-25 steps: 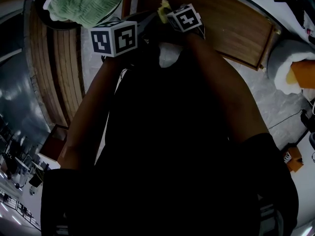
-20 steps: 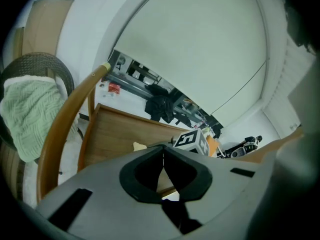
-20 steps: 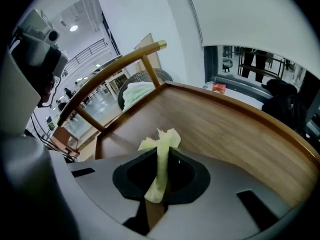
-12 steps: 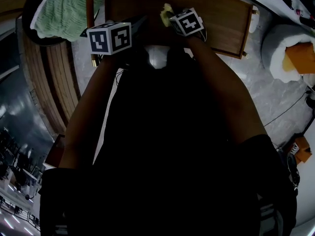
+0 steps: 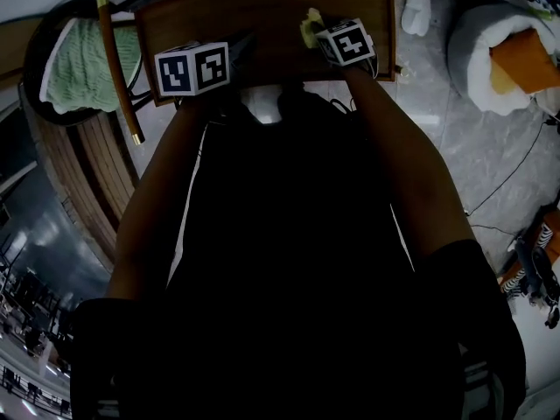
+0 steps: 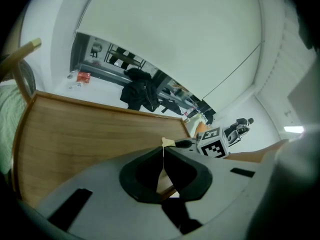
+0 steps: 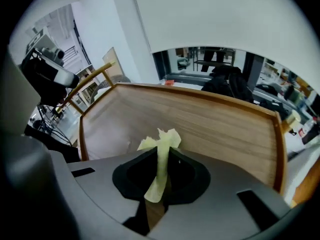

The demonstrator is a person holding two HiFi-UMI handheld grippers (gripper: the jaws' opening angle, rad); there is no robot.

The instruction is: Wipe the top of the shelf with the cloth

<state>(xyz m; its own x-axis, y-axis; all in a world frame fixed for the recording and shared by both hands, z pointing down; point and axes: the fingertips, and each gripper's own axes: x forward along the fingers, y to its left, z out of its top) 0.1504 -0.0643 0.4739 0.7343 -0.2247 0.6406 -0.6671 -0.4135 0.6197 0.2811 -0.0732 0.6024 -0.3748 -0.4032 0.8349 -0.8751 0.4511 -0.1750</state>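
The wooden shelf top (image 5: 262, 11) lies across the top of the head view, with a raised rim. My right gripper (image 5: 309, 35) hovers over its near right part, shut on a small yellow cloth (image 5: 308, 26). In the right gripper view the cloth (image 7: 161, 156) stands pinched between the jaws above the shelf top (image 7: 210, 121). My left gripper (image 5: 247, 42) is over the near left part of the shelf. Its jaws (image 6: 163, 154) meet at the tip with nothing between them. Beyond them show the shelf top (image 6: 85, 134) and the right gripper's marker cube (image 6: 213, 145).
A round chair with a green knitted cushion (image 5: 77, 64) stands left of the shelf. On the right are a white beanbag (image 5: 477, 55) with an orange item, a white object (image 5: 418, 9) on the floor, and cables (image 5: 512, 178). A curved slatted wooden surface (image 5: 83, 186) runs along the left.
The head view has swung, so the shelf now lies square across the top and the green cushion sits further left. Both grippers stay near the shelf's near edge, the cloth still held.
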